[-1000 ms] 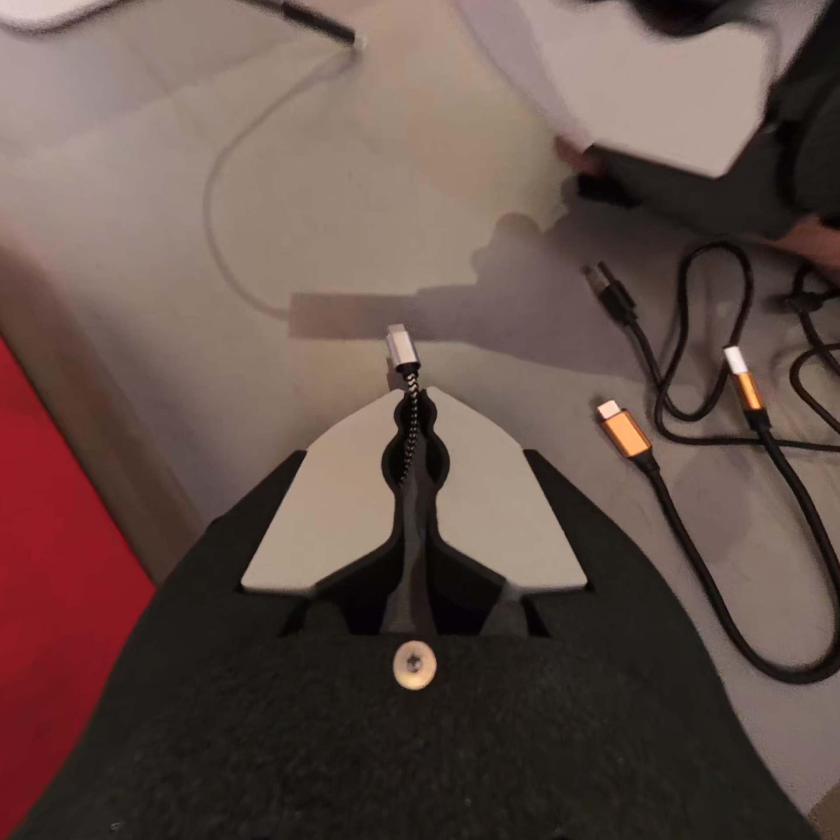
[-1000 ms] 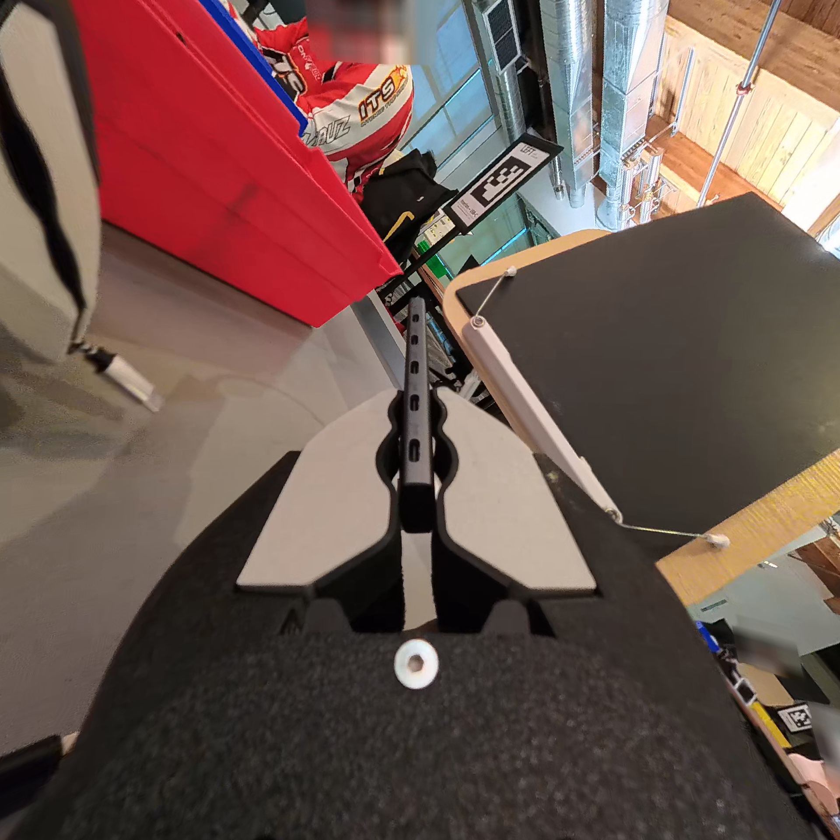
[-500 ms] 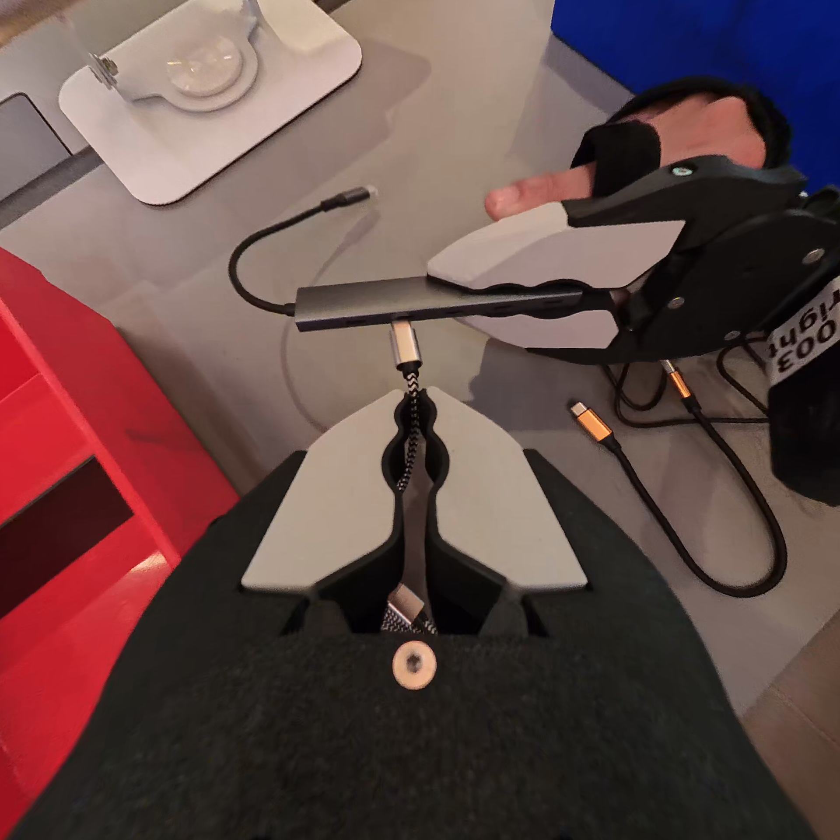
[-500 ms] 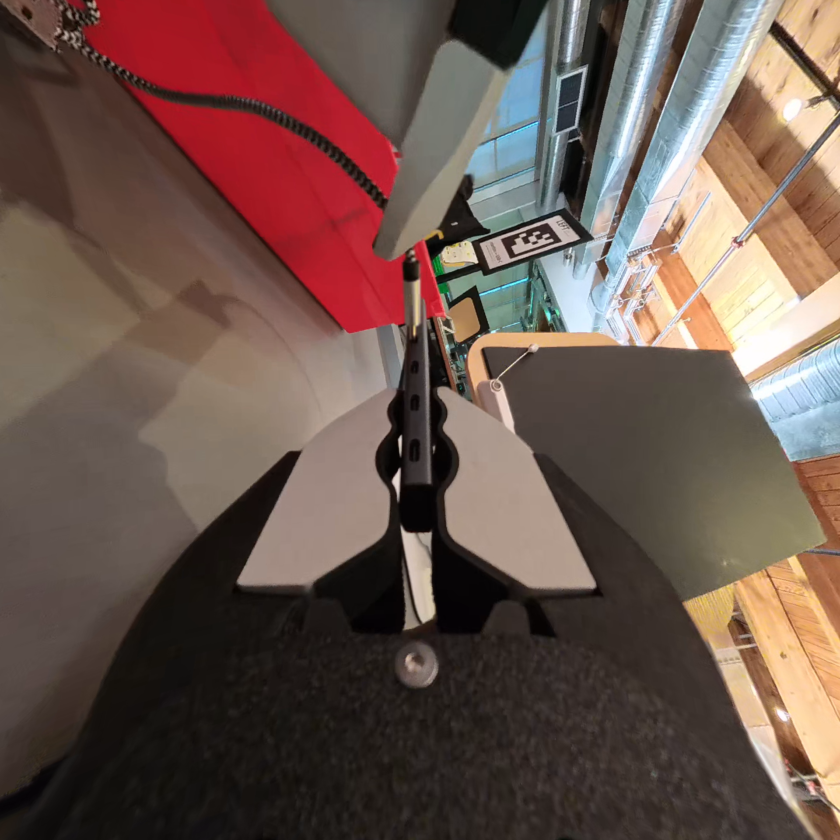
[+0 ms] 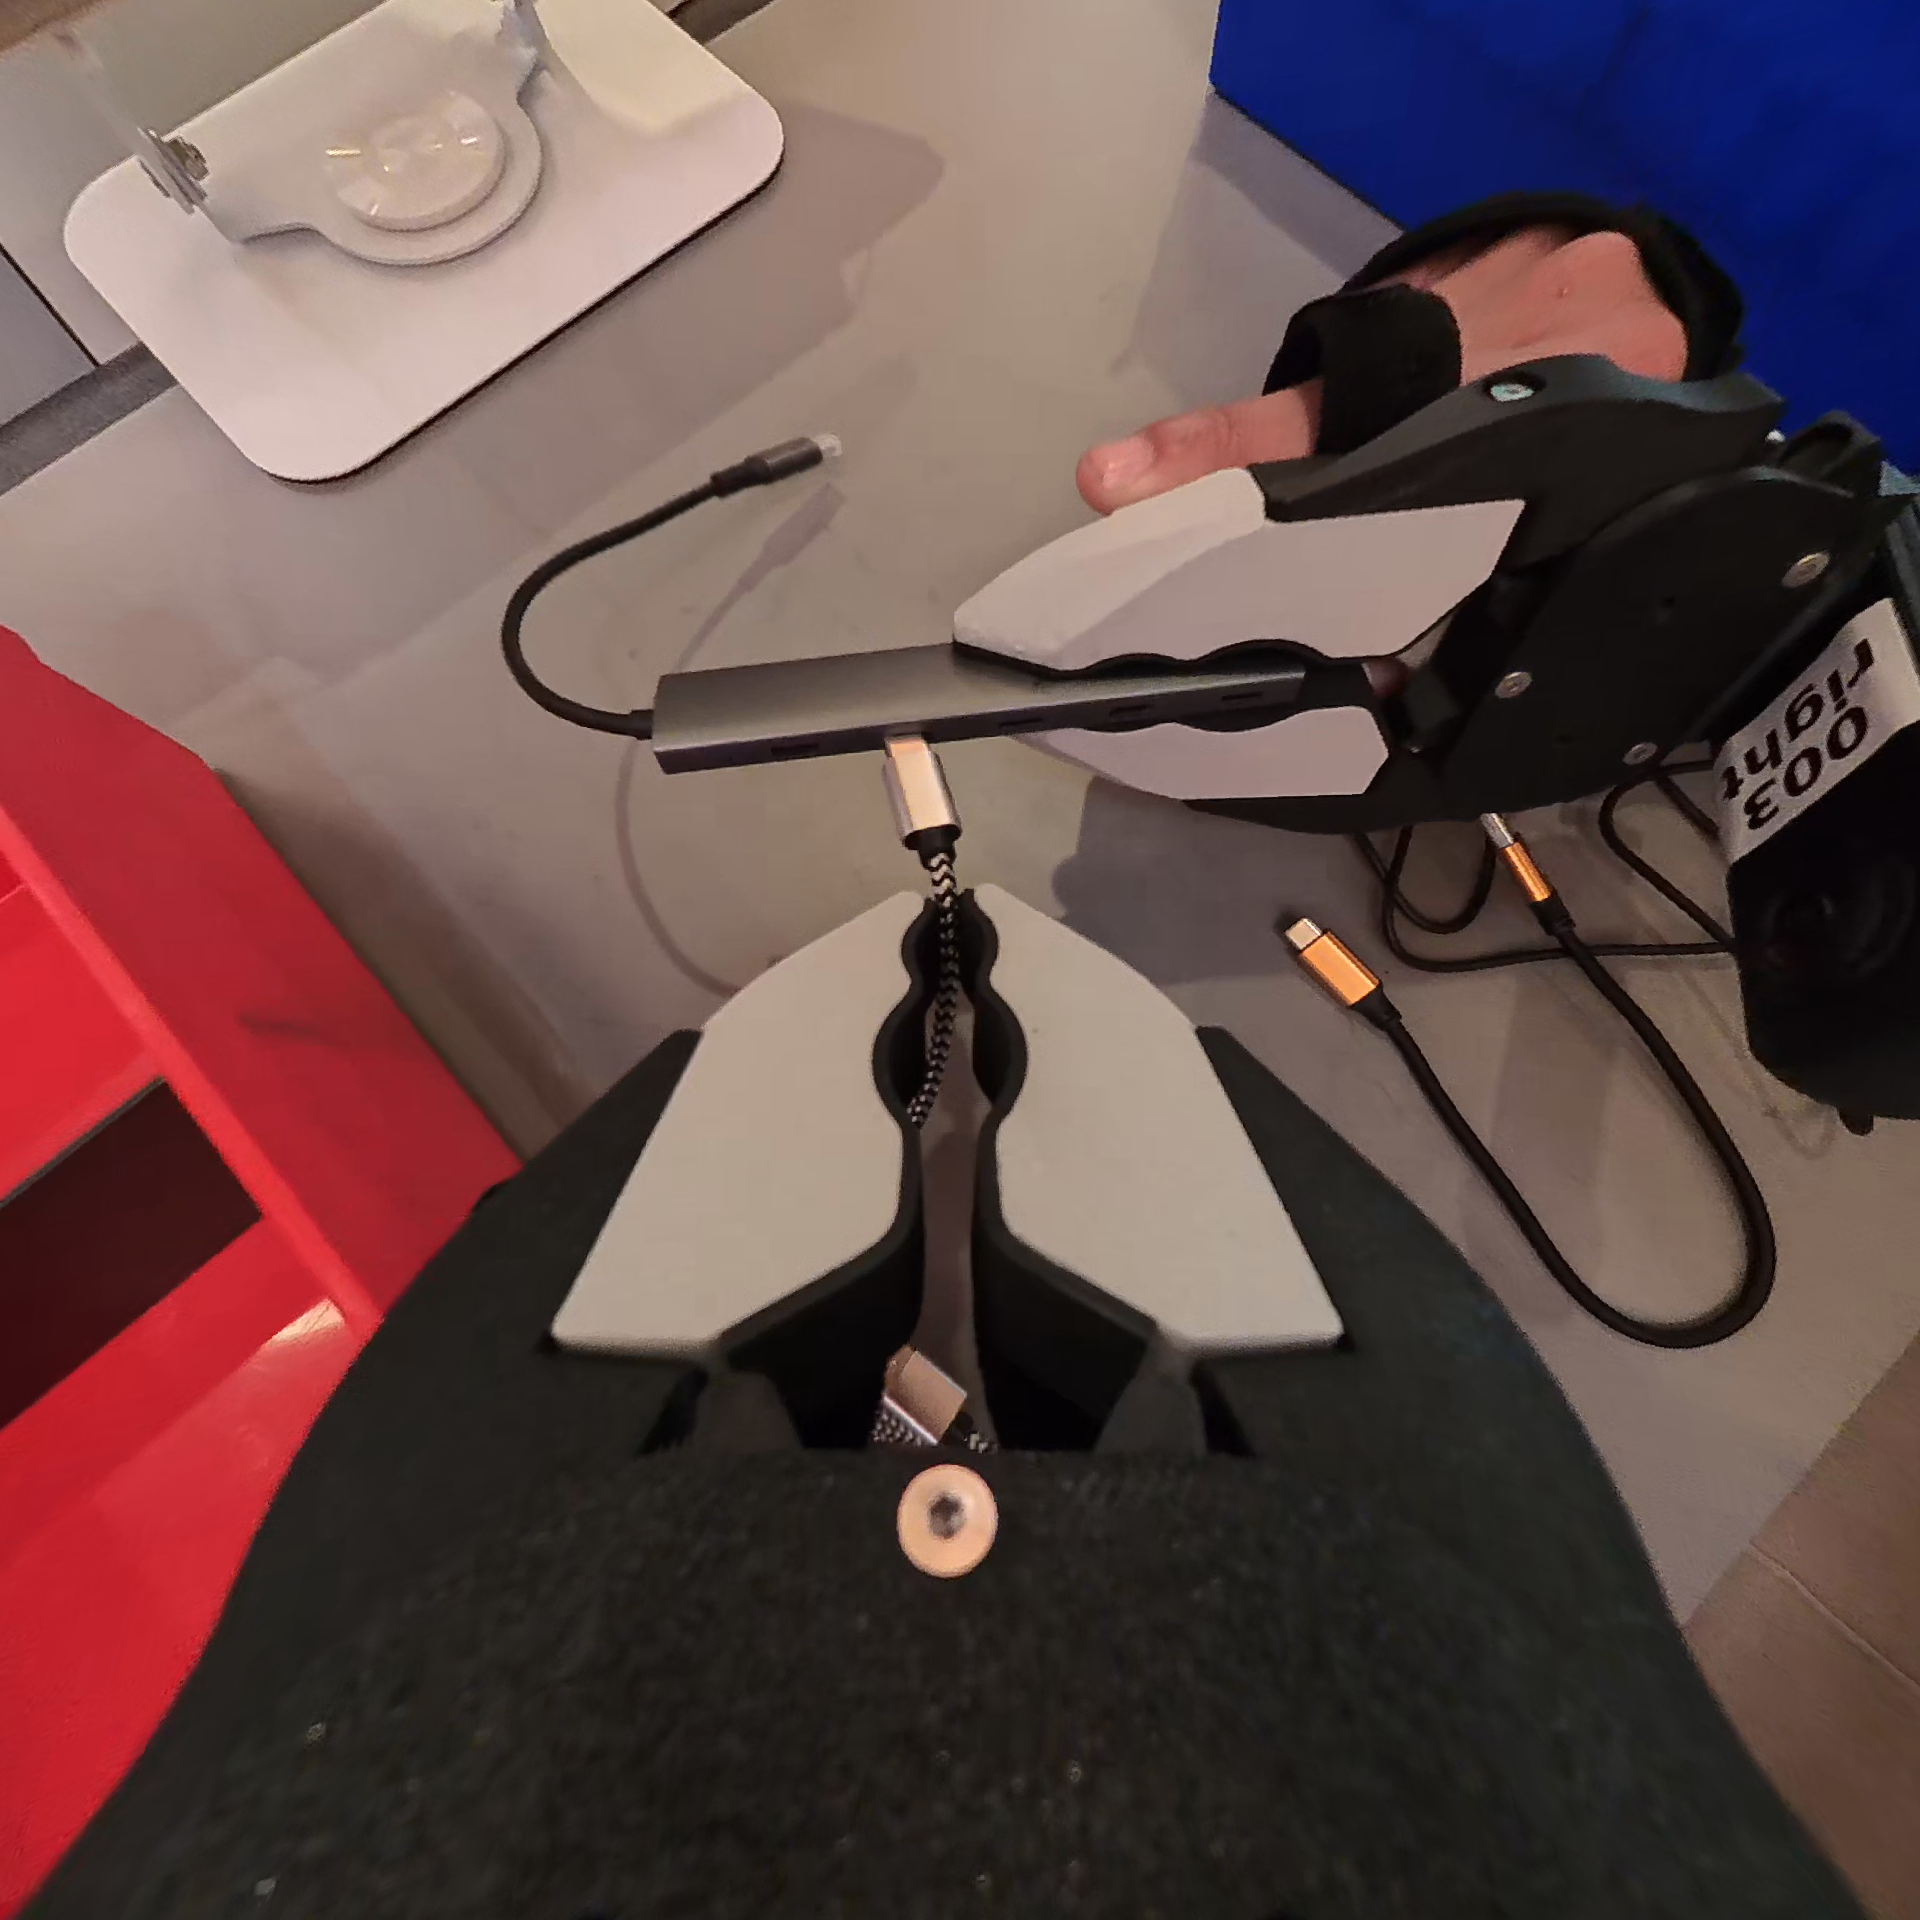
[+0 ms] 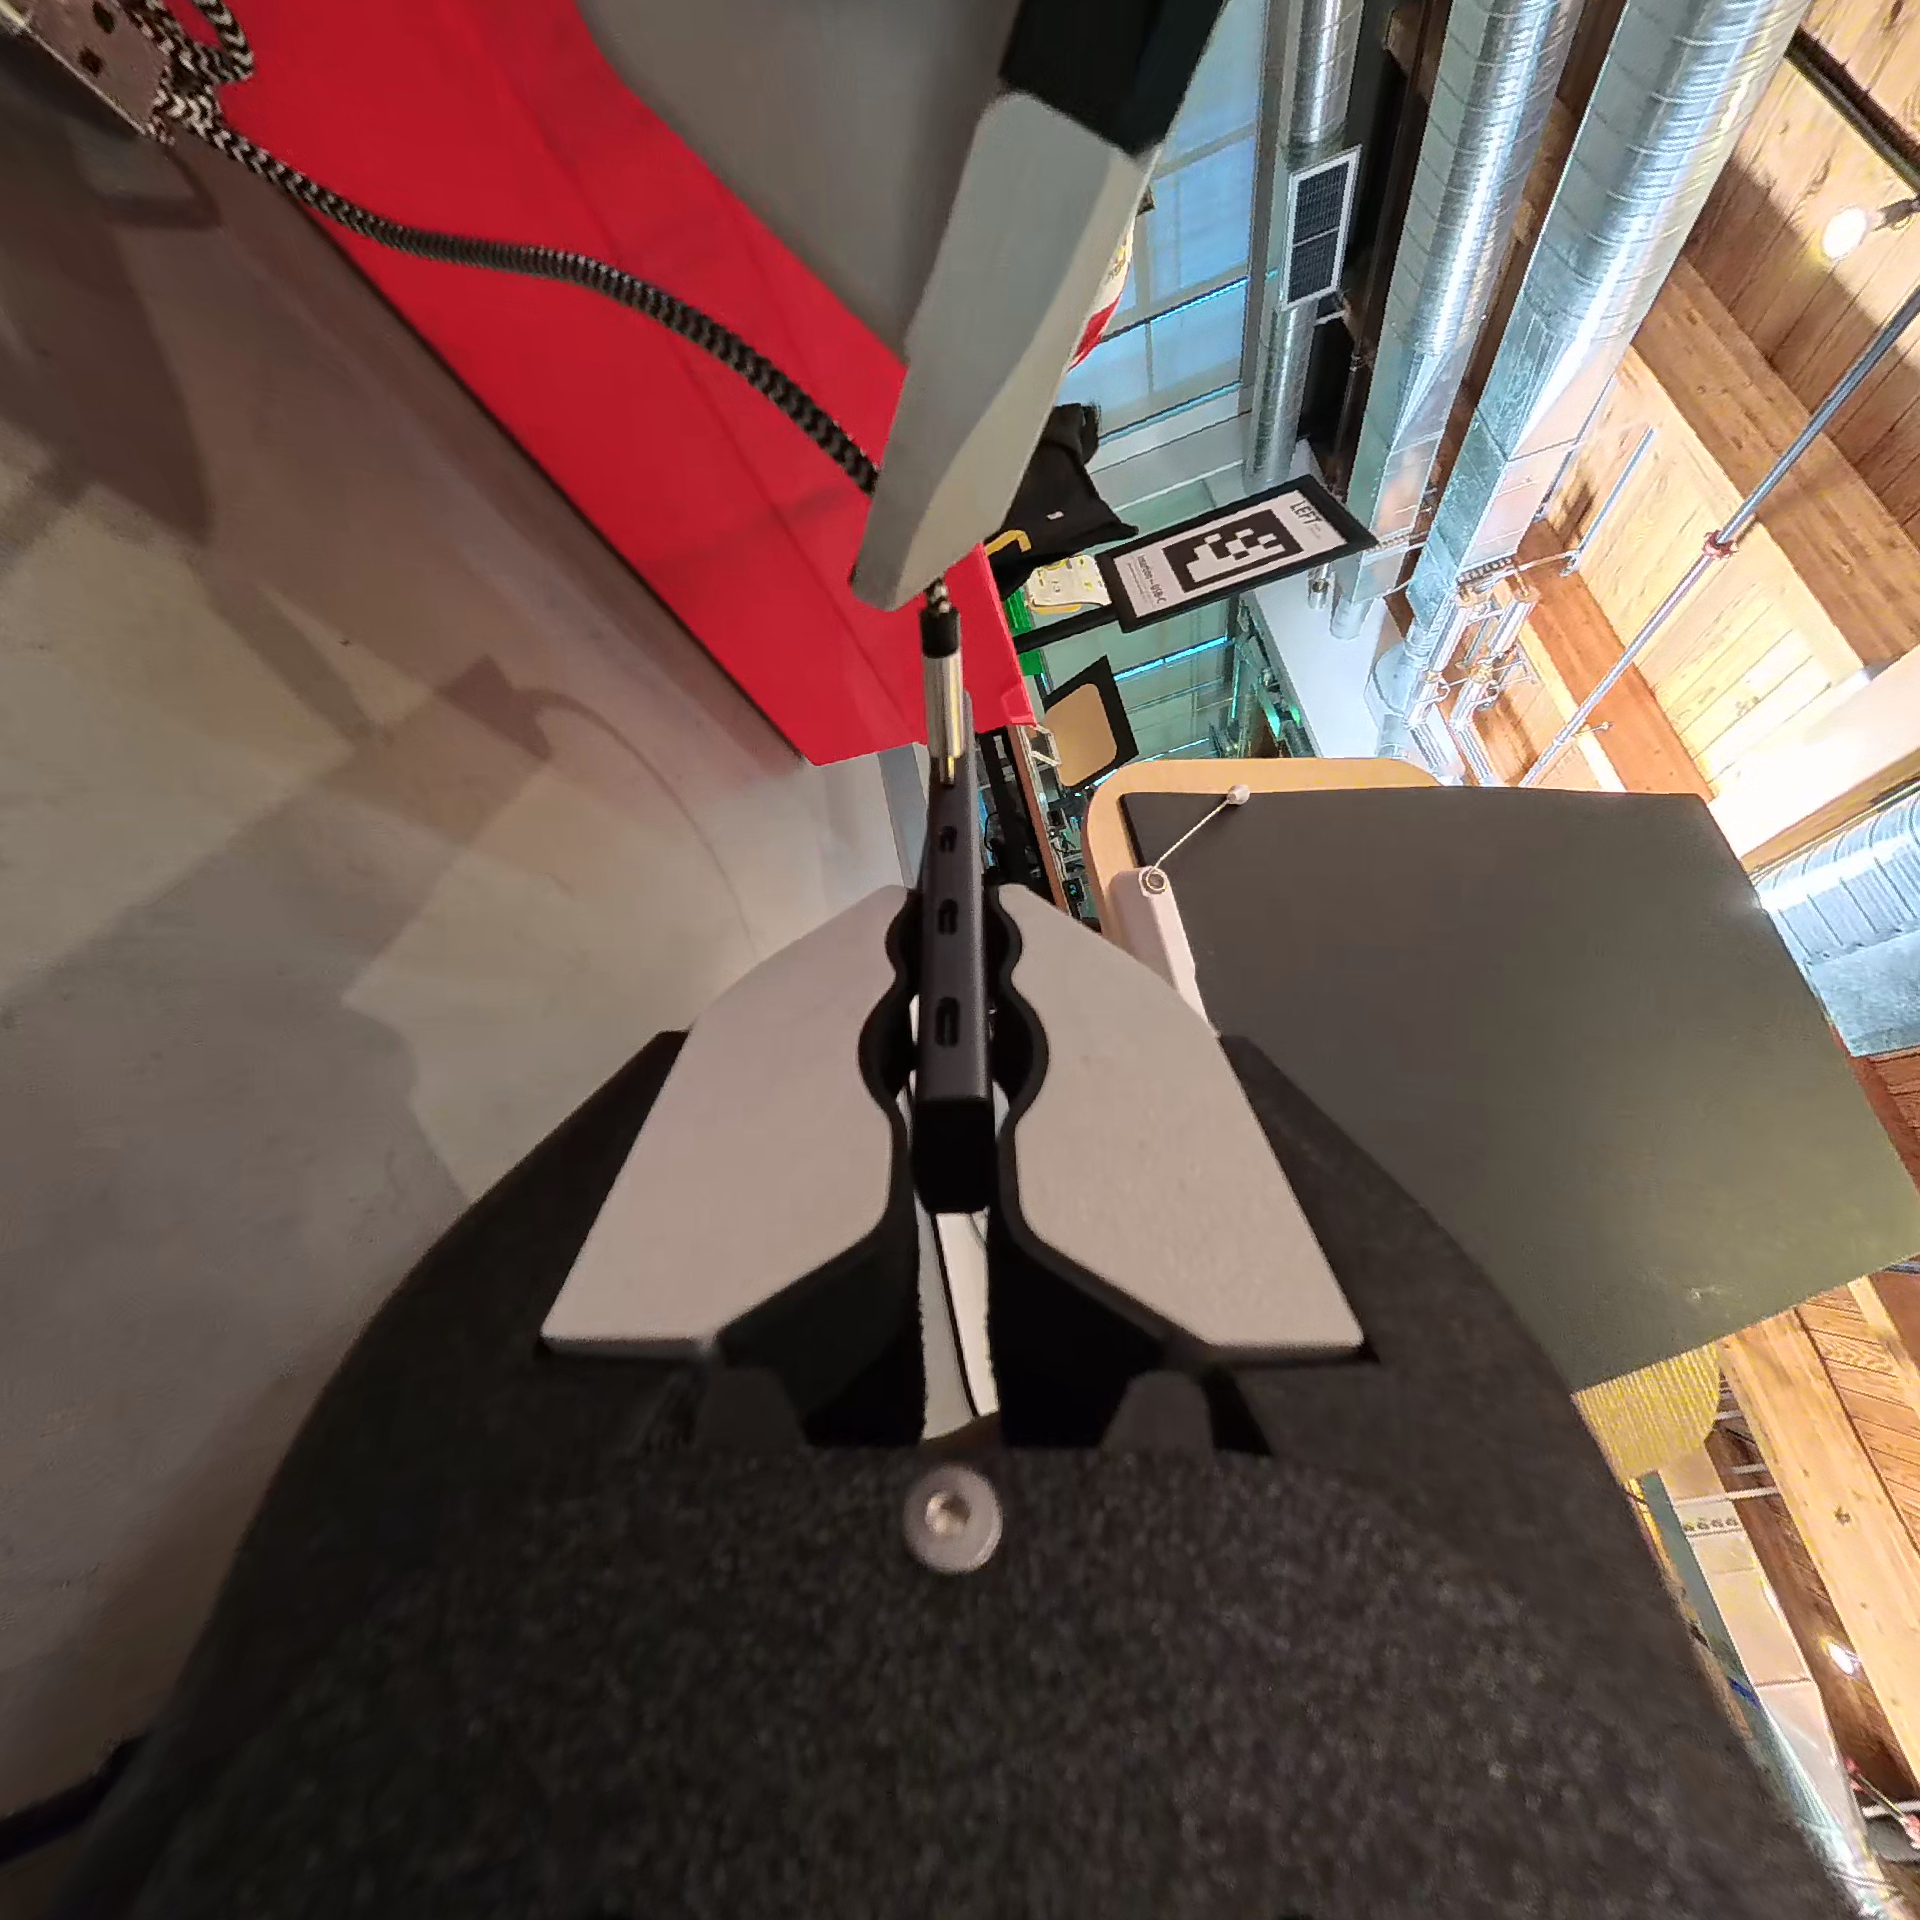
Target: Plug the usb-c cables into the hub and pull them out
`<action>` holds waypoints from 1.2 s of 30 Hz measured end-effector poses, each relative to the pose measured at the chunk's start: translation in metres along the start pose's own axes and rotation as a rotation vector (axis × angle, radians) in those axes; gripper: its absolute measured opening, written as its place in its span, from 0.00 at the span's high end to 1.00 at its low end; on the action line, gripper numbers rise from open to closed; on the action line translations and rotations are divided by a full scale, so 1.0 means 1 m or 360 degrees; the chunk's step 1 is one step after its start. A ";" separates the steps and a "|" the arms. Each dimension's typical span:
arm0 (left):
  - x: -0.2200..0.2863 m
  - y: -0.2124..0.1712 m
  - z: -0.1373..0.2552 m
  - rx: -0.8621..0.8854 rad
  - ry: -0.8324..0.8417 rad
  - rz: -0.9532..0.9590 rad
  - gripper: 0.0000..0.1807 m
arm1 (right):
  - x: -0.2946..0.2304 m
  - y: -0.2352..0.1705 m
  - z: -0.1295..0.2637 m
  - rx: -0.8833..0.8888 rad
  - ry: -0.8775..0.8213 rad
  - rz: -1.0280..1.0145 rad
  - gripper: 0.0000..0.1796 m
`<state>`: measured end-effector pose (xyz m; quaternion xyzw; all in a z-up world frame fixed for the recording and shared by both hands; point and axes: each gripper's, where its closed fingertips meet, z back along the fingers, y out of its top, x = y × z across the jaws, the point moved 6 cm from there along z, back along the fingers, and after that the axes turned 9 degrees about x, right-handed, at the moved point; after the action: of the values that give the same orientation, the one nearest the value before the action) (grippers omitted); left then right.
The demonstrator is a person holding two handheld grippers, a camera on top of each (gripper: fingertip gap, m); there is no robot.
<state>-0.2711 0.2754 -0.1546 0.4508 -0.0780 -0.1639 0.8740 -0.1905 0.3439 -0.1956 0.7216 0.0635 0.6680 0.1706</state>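
Note:
My left gripper (image 5: 951, 902) is shut on a black-and-white braided cable (image 5: 940, 982) just behind its silver usb-c plug (image 5: 916, 795). The plug's tip sits in a port on the side of the slim grey hub (image 5: 935, 709). My right gripper (image 5: 992, 691) is shut on the hub's right half and holds it level above the table. In the right wrist view the hub (image 6: 954, 940) runs forward between my closed right gripper (image 6: 951, 904), with the plug (image 6: 943, 707) entering it under the left gripper. The hub's own black lead (image 5: 582, 603) hangs free to the left.
Two black cables with orange usb-c plugs (image 5: 1340, 961) (image 5: 1522, 868) lie on the grey table (image 5: 727, 862) at the right. A white stand base (image 5: 416, 239) sits at the back left. A red bin (image 5: 156, 1091) stands at the left, a blue one (image 5: 1558, 104) at the back right. There is about 5 cm between the tips of the two grippers.
The left gripper brought the silver plug up to the hub, and over the last half second pushed it a little further into the port. The right gripper keeps holding the hub.

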 end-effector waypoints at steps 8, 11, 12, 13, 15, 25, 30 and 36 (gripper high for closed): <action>-0.002 -0.001 -0.002 0.0026 -0.0015 0.0027 0.99 | 0.000 0.002 0.001 0.0030 -0.0005 -0.0026 0.95; -0.001 -0.002 -0.003 0.0063 -0.0049 0.0011 0.99 | 0.002 0.004 0.004 0.0084 0.0001 -0.0057 0.95; 0.000 -0.001 -0.004 0.0089 -0.0063 0.0023 0.99 | 0.002 0.006 0.005 0.0110 0.0001 -0.0063 0.95; -0.001 -0.001 -0.004 0.0105 -0.0056 0.0039 0.99 | 0.002 0.007 0.005 0.0108 0.0000 -0.0070 0.95; -0.003 -0.002 -0.005 0.0124 -0.0060 0.0050 0.99 | 0.002 0.007 0.004 0.0107 -0.0003 -0.0059 0.95; -0.003 0.002 0.004 0.0193 -0.0171 -0.0049 0.99 | 0.008 0.017 0.009 0.0200 -0.0014 -0.0094 0.95; -0.003 0.001 0.005 0.0139 -0.0202 -0.0020 0.99 | 0.006 0.017 0.007 0.0189 -0.0006 -0.0181 0.95; 0.002 0.000 0.004 0.0082 -0.0219 -0.0074 0.99 | 0.003 0.019 0.006 0.0214 0.0006 -0.0180 0.94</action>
<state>-0.2708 0.2712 -0.1524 0.4624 -0.1317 -0.2126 0.8507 -0.1867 0.3264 -0.1870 0.7255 0.1492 0.6528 0.1590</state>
